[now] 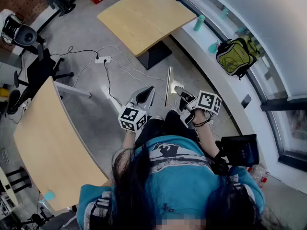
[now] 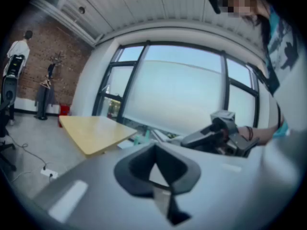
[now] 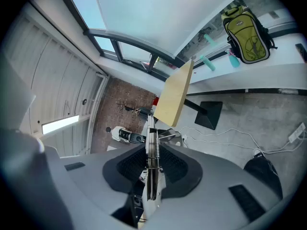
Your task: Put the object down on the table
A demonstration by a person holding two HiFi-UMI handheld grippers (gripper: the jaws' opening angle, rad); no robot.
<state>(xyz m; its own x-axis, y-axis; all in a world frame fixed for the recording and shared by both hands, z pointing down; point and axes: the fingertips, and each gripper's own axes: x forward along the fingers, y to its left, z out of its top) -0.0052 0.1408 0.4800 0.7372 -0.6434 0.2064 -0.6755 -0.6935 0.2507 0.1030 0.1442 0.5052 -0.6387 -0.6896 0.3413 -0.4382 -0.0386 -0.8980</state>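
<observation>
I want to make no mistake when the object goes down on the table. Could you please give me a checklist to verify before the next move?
1. Object held: ok. The right gripper is shut on a thin metal tool with a spring.
2. Left gripper free: ok. Its jaws are together, with nothing between them.
3. Table under the tool: not ok. Both grippers hang over the floor; the far table is ahead and the near table is at the left.
4. Way ahead: not ok. Cables lie on the floor towards the far table.
5. Firmness of the grip: cannot tell.
</observation>
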